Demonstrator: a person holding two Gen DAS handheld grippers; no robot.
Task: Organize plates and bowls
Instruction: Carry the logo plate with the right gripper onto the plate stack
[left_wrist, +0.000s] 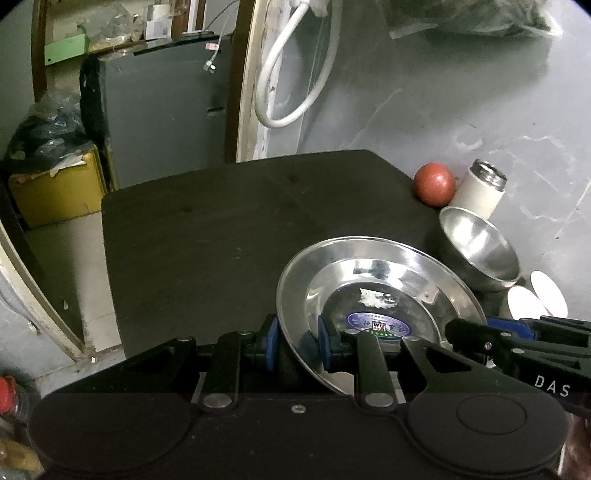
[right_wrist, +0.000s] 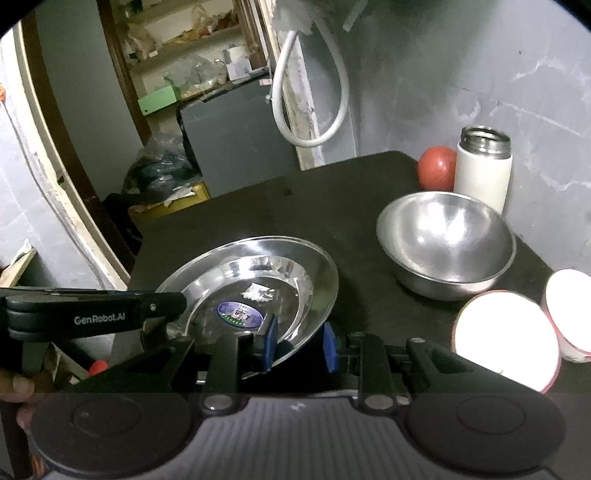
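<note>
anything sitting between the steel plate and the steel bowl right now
Nothing visible does. The steel plate, with both grippers' fingers straddling its rim, and the steel bowl are separated only by bare dark tabletop. The tomato, white flask and white cups stand off that line.

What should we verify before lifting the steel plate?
1. Plate rim sits between the left gripper jaws: ok.
2. Rim sits between the right gripper jaws: ok.
3. Right jaws closed on the rim: not ok, there is a gap at the outer pad.
4. Left jaws clamped: cannot tell.
5. Bowl is clear of the plate: ok, they are apart.
</note>
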